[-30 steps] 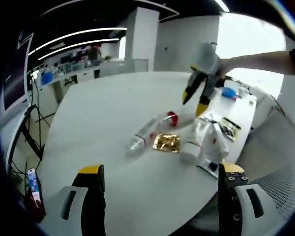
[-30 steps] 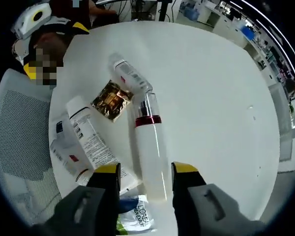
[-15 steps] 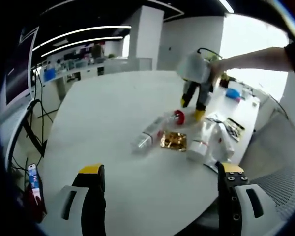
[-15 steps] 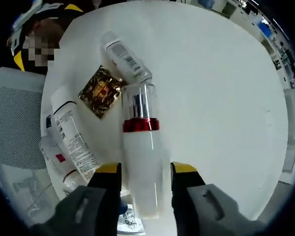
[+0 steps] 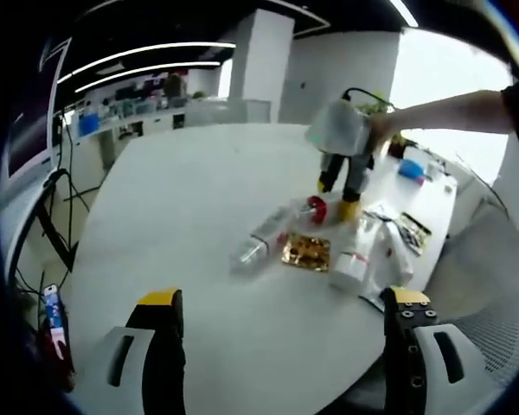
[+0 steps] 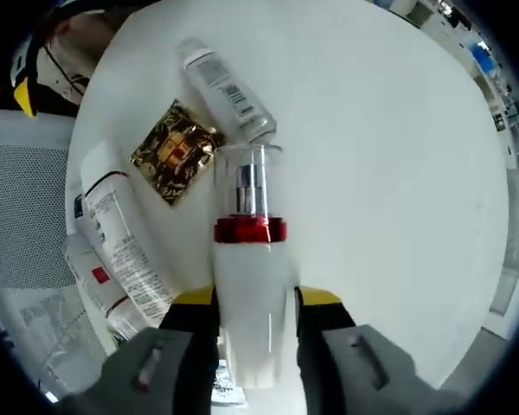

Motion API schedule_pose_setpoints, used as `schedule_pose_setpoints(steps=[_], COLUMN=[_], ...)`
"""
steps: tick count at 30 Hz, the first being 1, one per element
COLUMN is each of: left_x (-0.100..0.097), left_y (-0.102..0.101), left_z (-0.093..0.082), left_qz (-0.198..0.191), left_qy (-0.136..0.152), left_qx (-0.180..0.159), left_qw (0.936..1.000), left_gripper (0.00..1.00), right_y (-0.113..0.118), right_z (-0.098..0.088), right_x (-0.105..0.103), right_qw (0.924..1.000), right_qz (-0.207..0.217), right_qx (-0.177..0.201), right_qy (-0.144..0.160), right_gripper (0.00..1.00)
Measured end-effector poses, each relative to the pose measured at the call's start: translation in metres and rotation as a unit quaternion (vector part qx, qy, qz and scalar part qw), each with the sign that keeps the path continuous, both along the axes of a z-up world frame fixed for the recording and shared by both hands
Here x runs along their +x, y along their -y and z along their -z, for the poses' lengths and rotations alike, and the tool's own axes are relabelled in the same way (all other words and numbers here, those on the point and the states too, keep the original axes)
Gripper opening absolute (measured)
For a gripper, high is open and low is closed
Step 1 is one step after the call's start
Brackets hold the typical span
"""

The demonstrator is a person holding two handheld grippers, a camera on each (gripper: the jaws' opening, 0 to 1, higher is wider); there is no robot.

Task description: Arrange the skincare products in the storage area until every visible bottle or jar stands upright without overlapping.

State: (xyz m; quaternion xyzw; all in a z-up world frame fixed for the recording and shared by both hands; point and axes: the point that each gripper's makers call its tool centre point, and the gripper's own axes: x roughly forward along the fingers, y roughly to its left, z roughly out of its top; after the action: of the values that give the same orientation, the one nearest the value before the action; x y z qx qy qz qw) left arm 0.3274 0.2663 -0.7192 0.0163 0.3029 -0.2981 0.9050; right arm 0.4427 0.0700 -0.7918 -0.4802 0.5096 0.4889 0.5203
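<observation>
White-bodied, the red-banded pump bottle [image 6: 251, 303] lay flat on the table [image 6: 389, 173] among other toppled products, the right gripper [image 6: 254, 303] pinching its body, seemingly to stand it upright, while the left gripper [image 5: 281, 307] waited spread apart.

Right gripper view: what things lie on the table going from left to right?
Small tube with a red mark → white tube with printed text → gold sachet → white bottle with a red band, lying between the right gripper jaws.
</observation>
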Motion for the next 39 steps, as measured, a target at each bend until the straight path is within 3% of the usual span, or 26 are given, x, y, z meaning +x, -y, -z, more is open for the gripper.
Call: schedule_pose_setpoints(steps=[2,9,14,18,20,22,26,31,33,34,35,37,39], left_x=[0.001,0.005,0.005,0.006,0.005,0.002,0.003,0.005,0.004,0.004,0.004,0.005,0.006], left_y=[0.003,0.012,0.020,0.024,0.026,0.030,0.039,0.053,0.066,0.070,0.074,0.081,0.091], left_z=[0.000,-0.009,-0.016,-0.025,-0.026,-0.022,-0.027,-0.033,-0.038,-0.039,-0.040,-0.042,-0.045], left_qz=[0.004,0.009,0.001,-0.016,-0.008,0.008,0.011,0.009,0.013,0.017,0.021,0.032,0.049], left_qy=[0.000,0.007,0.004,0.002,0.005,-0.011,-0.024,-0.026,-0.036,-0.038,-0.040,-0.039,-0.041], left_qx=[0.005,0.009,0.000,-0.023,-0.018,-0.010,-0.031,-0.047,-0.083,-0.089,-0.092,-0.092,-0.098], left_qw=[1.0000,0.9999,1.0000,0.9996,0.9998,0.9999,0.9992,0.9985,0.9958,0.9952,0.9948,0.9944,0.9931], left_gripper=[0.94,0.91,0.91,0.90,0.89,0.89,0.87,0.87,0.86,0.85,0.85,0.81,0.77], right_y=[-0.001,-0.001,-0.001,-0.003,-0.002,-0.002,0.001,0.006,0.009,0.009,0.008,0.007,0.004], right_z=[0.000,-0.001,-0.002,-0.004,-0.005,-0.006,-0.008,-0.016,-0.022,-0.023,-0.028,-0.037,-0.050], right_x=[-0.003,-0.003,-0.002,0.001,0.002,0.004,0.000,0.003,0.008,0.008,0.009,0.010,0.008], right_qw=[1.0000,1.0000,0.9994,0.9944,0.9908,0.9856,0.9676,0.9291,0.9054,0.9005,0.8881,0.8726,0.8482], right_qz=[0.006,0.003,0.016,0.060,0.094,0.120,0.191,0.284,0.323,0.329,0.340,0.348,0.357], right_qx=[0.006,0.002,0.031,0.086,0.095,0.114,0.145,0.204,0.238,0.245,0.271,0.306,0.357], right_qy=[-0.001,0.006,0.004,-0.010,-0.023,-0.037,-0.079,-0.120,-0.139,-0.143,-0.151,-0.156,-0.161], right_gripper=[0.29,0.27,0.26,0.26,0.25,0.25,0.25,0.25,0.25,0.25,0.25,0.25,0.25])
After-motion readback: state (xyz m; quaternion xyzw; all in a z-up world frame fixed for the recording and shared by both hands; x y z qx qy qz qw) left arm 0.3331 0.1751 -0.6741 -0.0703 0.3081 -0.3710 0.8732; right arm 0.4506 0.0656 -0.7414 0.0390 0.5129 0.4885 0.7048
